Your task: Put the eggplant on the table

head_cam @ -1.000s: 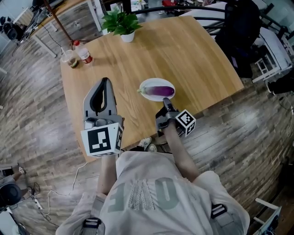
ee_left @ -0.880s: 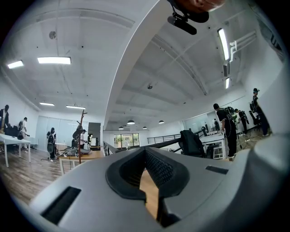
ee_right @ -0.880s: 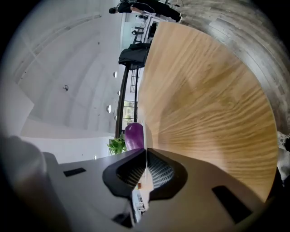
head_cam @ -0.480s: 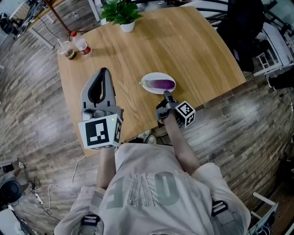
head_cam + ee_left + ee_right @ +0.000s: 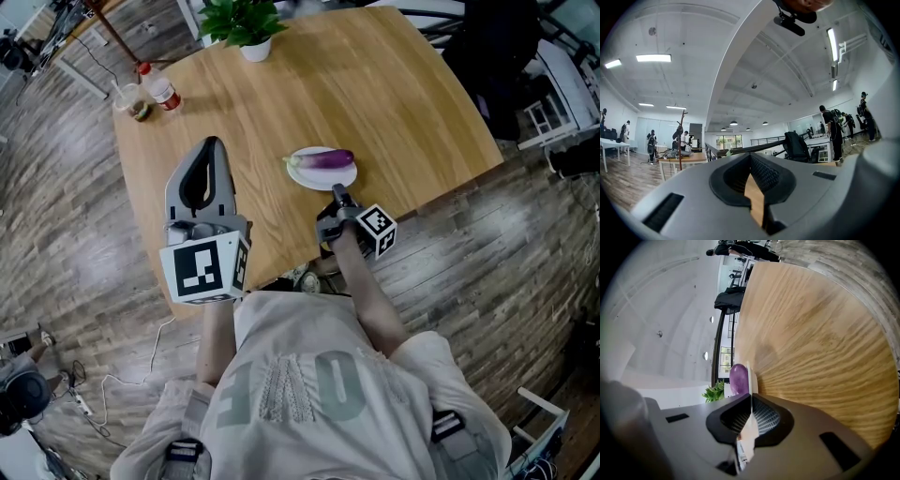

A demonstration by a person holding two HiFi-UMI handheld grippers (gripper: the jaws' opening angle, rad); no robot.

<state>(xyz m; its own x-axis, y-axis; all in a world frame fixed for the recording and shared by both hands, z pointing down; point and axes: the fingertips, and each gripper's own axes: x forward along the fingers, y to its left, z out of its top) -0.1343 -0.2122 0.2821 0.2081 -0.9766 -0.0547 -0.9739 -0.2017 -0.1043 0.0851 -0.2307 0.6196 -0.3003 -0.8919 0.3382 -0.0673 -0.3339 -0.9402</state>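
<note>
A purple eggplant (image 5: 328,159) lies on a small white plate (image 5: 313,178) near the front edge of the wooden table (image 5: 375,103), close to the plate's far rim. My right gripper (image 5: 336,194) reaches in from the near side, shut on the plate's near rim. In the right gripper view the white plate rim (image 5: 751,378) runs straight into the right gripper (image 5: 751,401), with the eggplant (image 5: 738,378) beyond it. My left gripper (image 5: 210,147) hovers over the table's left part, shut and holding nothing. The left gripper (image 5: 750,157) looks level across the room.
A potted plant (image 5: 246,28) stands at the table's far edge. A bottle (image 5: 159,89) and a cup (image 5: 131,101) sit at the far left corner. A black chair with dark cloth (image 5: 497,56) stands to the right. The table's front edge runs just under my right gripper.
The eggplant has shifted from the middle of the plate toward its far rim. The right gripper keeps its grip on the plate's near rim and sits slightly lower. The left gripper has stayed put.
</note>
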